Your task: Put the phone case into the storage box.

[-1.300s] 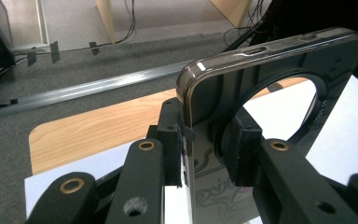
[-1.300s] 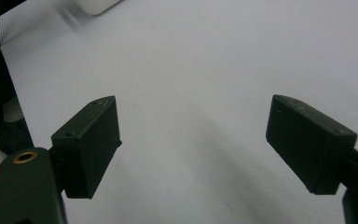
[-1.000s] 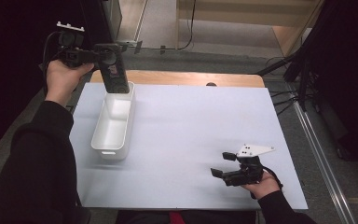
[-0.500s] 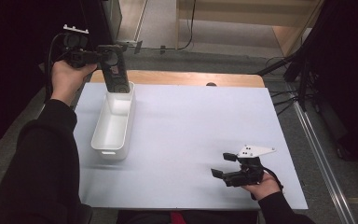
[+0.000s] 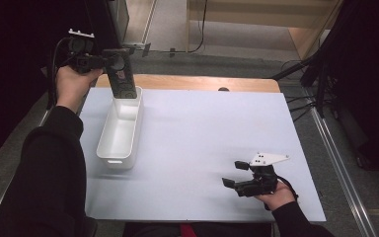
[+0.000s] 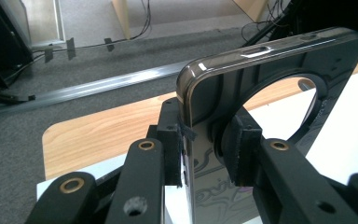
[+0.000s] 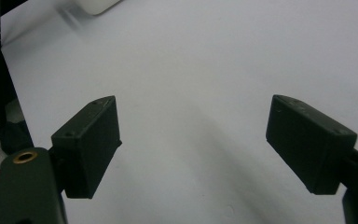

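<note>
Dark phone case clamped between the two black jaws

In the left gripper view, the left gripper (image 6: 205, 149) is closed on a smoky transparent phone case (image 6: 261, 79) with a large round opening. Behind it are seen the wooden table edge (image 6: 98, 130), a white surface (image 6: 349, 126) and grey floor (image 6: 98, 60) with cables (image 6: 144, 30).

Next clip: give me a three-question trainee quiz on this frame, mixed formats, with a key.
1. True or false: the left gripper is shut on the dark phone case.
2. The case hangs over which end of the white bin? A. far end B. near end
3. Fill in: the right gripper, low over the white table, has its fingers ____.

Key: 1 true; 2 A; 3 open, nothing between them.
</note>
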{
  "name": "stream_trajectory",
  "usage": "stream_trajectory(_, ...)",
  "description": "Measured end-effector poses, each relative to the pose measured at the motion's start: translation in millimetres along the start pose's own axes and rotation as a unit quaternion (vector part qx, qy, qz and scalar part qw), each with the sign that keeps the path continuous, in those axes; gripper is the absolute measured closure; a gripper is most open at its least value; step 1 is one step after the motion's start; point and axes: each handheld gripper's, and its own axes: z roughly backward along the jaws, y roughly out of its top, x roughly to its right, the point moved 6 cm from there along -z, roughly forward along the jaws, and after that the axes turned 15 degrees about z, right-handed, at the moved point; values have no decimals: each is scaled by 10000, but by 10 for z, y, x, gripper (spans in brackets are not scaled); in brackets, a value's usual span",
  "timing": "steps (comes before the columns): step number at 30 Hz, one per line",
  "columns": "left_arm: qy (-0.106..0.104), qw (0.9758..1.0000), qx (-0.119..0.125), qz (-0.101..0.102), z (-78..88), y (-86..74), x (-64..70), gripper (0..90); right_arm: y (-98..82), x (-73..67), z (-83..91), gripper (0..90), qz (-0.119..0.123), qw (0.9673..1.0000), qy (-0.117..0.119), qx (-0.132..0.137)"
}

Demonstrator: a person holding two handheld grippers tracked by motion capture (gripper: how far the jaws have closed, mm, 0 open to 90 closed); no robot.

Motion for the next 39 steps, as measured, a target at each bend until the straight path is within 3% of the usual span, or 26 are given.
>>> stream_trajectory(13, 106, 9999, 10, 46, -50, -94, -72, 705, 18, -21, -23, 166, 76, 10000, 54, -1)
stream_trajectory(39, 177, 9997, -142, -11, -416, -345, -121, 705, 20, -29, -28, 166, 77, 9999, 78, -14)
